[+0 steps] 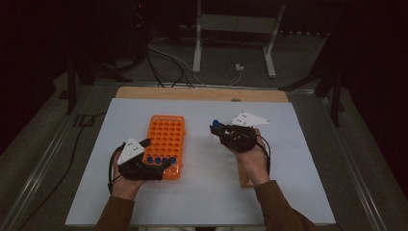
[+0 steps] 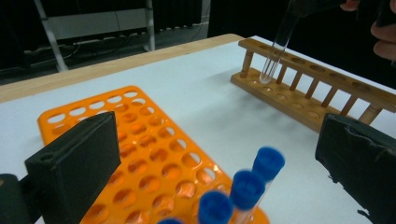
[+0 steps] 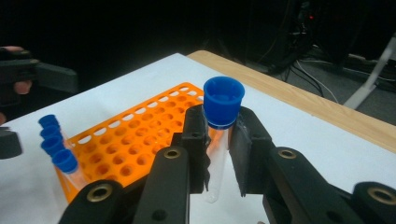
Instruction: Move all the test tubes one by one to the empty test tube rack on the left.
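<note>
Tabletop from the high view: right gripper (image 1: 215, 129) pinches a blue-capped tube (image 1: 216, 124) right of the orange rack (image 1: 166, 137); left gripper (image 1: 163, 166) sits at the rack's near end. Left gripper view: jaws spread over capped tubes (image 2: 245, 189), wooden rack (image 2: 310, 100) beyond. Right gripper view: tube clamped between the jaws, upright.

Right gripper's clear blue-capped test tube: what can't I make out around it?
- Clear blue-capped test tube: high view, too small; right gripper covers it.
- Wooden rack: left gripper view, far end cut by the edge.
- Orange plastic rack: right gripper view, near corner behind the jaws.
</note>
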A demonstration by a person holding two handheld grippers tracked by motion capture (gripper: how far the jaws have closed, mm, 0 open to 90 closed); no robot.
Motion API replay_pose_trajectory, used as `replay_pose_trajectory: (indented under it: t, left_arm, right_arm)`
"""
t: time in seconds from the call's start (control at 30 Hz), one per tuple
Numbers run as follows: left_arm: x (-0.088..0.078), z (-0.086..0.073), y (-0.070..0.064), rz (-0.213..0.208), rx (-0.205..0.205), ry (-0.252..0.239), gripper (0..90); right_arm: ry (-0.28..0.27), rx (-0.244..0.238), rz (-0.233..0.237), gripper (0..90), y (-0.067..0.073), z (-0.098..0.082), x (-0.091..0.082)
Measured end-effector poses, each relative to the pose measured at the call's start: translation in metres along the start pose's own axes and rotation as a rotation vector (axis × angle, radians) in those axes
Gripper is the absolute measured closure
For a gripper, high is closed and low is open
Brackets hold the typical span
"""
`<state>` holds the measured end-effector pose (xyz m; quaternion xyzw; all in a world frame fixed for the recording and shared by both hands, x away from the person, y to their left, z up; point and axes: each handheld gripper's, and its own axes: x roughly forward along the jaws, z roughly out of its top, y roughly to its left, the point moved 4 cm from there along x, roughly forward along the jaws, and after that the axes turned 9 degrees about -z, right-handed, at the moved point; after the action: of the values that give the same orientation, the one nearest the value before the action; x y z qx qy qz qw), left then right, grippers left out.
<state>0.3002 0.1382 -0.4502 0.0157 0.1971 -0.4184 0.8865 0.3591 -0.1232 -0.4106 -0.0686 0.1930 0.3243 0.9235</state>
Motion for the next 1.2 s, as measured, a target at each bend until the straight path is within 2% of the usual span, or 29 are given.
replay_pose_trajectory:
  t: [0.17, 0.37, 0.53, 0.77, 1.0, 1.03, 1.1, 1.13, 1.17, 1.2]
  left_arm:
    - [0.009, 0.009, -0.007, -0.010, 0.022, 0.009, 0.8]
    - [0.025, 0.018, -0.016, -0.035, 0.018, 0.013, 1.2]
    - [0.037, 0.025, -0.024, -0.050, 0.035, 0.023, 1.2]
    - [0.053, 0.028, -0.031, -0.032, 0.063, 0.045, 3.6]
    - [0.060, 0.030, -0.036, -0.012, 0.088, 0.050, 8.6]
    - [0.060, 0.030, -0.036, -0.006, 0.091, 0.050, 12.8]
    - [0.061, 0.031, -0.037, -0.027, 0.095, 0.044, 21.3]
    - [0.061, 0.032, -0.038, -0.038, 0.094, 0.037, 30.7]
    - [0.062, 0.033, -0.038, -0.034, 0.096, 0.036, 36.4]
    - [0.062, 0.033, -0.039, -0.029, 0.099, 0.035, 37.5]
  right_arm:
    - [0.003, 0.003, 0.017, 77.3, 0.006, 0.001, 0.002]
    - [0.014, -0.004, 0.037, 77.2, 0.015, 0.002, 0.005]
    - [0.017, -0.011, 0.056, 77.3, 0.024, 0.006, 0.007]
    - [0.017, -0.004, 0.085, 77.2, 0.033, 0.011, 0.008]
    - [0.021, 0.008, 0.116, 77.2, 0.038, 0.011, 0.009]
    - [0.021, 0.010, 0.121, 77.2, 0.038, 0.011, 0.008]
    - [0.022, 0.015, 0.130, 77.2, 0.040, 0.011, 0.008]
    - [0.021, 0.017, 0.135, 77.2, 0.041, 0.012, 0.008]
    - [0.022, 0.014, 0.137, 77.2, 0.041, 0.012, 0.007]
    - [0.022, 0.013, 0.139, 77.2, 0.042, 0.012, 0.007]
